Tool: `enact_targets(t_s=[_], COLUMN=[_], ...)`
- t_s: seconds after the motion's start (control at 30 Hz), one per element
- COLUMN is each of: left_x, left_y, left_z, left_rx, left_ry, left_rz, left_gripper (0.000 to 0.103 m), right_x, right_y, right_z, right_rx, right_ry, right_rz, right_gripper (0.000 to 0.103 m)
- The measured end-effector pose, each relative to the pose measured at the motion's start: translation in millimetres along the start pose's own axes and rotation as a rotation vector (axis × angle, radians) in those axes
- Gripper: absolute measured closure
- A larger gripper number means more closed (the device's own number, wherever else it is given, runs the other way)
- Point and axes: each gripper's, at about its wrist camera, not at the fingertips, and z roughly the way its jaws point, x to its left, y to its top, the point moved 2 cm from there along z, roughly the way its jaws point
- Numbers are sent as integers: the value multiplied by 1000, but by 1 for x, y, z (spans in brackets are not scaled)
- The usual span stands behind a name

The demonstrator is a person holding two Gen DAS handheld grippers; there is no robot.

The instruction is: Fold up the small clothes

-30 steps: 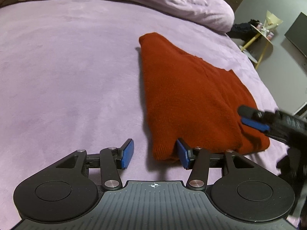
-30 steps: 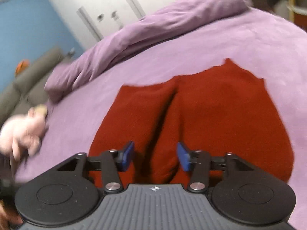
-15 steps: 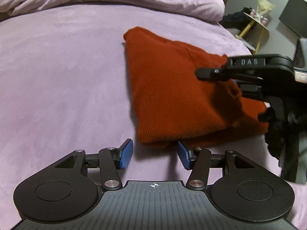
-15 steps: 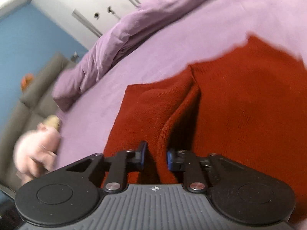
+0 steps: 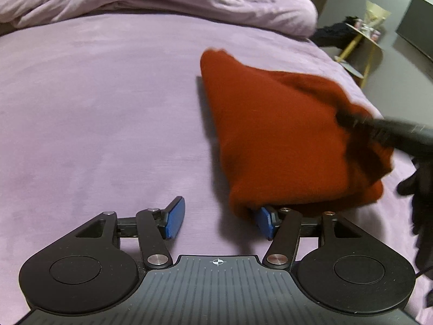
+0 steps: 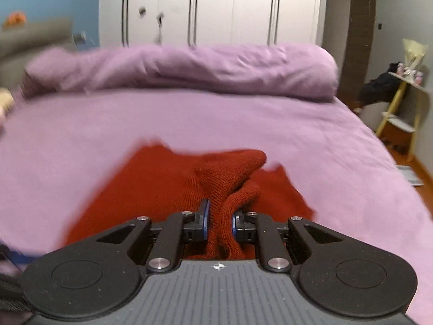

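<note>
Our right tool (image 6: 219, 223) pinches a raised fold of the red sweater (image 6: 167, 187) while our left tool (image 5: 218, 218) gapes wide above the bed (image 5: 94, 124).

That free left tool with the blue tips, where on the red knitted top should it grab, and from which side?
Probably the near corner of the red knitted top, by the left tool, approached low along the purple bed. That folded edge is thick and already touches its right pad, while the right tool pinches the other side.
</note>
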Motion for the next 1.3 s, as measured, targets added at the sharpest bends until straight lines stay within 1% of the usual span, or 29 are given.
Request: enact_targets(t_s=[0.03, 0.07, 0.17, 0.23, 0.27, 0.3, 0.33, 0.43, 0.47, 0.5, 0.53, 0.57, 0.6, 0.63, 0.7, 0.73, 0.77, 0.8, 0.87, 0.9, 0.93, 0.97, 1.03, 1.07, 1.13, 1.17, 1.2, 1.27, 1.3], left_x=[-3, -6, -8, -7, -7, -8, -10, -18, -21, -24, -27, -28, -29, -30, -29, -28, -27, -27, -28, -28, -28, -27, -25, -25, -27, -29, -31, -36, -37], left_y=[-2, -3, -5, -5, -5, -6, -5, -4, -5, -6, -8, -8, -8, -8, -8, -8, -9, -9, -10, -10, -10, -10, -9, -8, -7, -7, -7, -8, -7], left_z=[2, 4, 6, 6, 6, 6, 8, 12, 13, 13, 13, 13, 12, 11, 10, 9, 9, 10, 10, 9, 9, 8, 7, 7, 6, 7, 8, 9, 9], left_rx=[9, 17, 21, 21, 22, 23, 23, 34, 37, 35, 31, 28, 27, 26, 24, 24, 26, 31, 32, 33, 35, 34, 34, 35, 30, 25, 22, 18, 18], left_ry=[-2, -4, 5, 5, 6, 10, 12, 7, 11, 20, 32, 42, 51, 57, 55, 51, 47, 44, 35, 36, 38, 37, 34, 33, 30, 34, 37, 38, 38], left_rz=[4, 6, 6, -1, -3, -4, -5, 4, 17, 30, 44, 54, 56, 56, 57, 53, 47, 42, 35, 35, 34, 30, 16, 6, -8, -9, -6, 3, 2], left_gripper=[41, 41, 42, 42, 42, 42, 42, 43, 43, 42, 42, 42, 41, 41, 40, 40, 40, 40, 39, 40, 40, 40, 40, 41, 41, 41, 41, 42, 43], right_x=[-2, -16, -43, -56, -56, -60, -59, -56, -48, -48, -39, -39, -24, -20, -22, -27, -27, -40, -50, -55, -60, -66, -80, -88, -102, -102, -107, -109, -105], right_y=[-10, -28, -35, -34, -34, -35, -35, -35, -33, -33, -21, -21, -11, -4, 2, 2, 2, -6, -21, -28, -32, -33, -36, -41, -58, -58, -68, -89, -101], right_z=[6, 20, 18, 16, 16, 16, 17, 20, 24, 24, 29, 29, 17, 10, -3, -5, -5, 4, 17, 19, 14, 6, -17, -30, -47, -47, -53, -62, -63], right_rx=[21, 81, 73, 91, 91, 96, 98, 91, 90, 90, 85, 85, 29, -14, -76, -87, -87, -36, 13, 21, 7, -14, -38, -46, -31, -31, -14, 19, 21], right_ry=[-26, -43, 57, 141, 141, 190, 218, 212, 200, 200, 167, 167, 65, 23, -76, -100, -100, -136, -157, -142, -121, -100, -73, -65, -29, -29, -6, 79, 158], right_rz=[-15, 17, 211, 336, 336, 382, 401, 385, 360, 360, 281, 281, 116, 64, 12, 10, 10, 26, 29, 47, 83, 125, 217, 277, 410, 410, 481, 604, 670], right_gripper=[89, 89, 85, 77, 73, 65, 63, 62, 65, 82, 87, 88, 88, 89, 89, 89, 89, 89, 88, 85, 82, 76, 51, 48, 46, 46, 46, 48, 56])
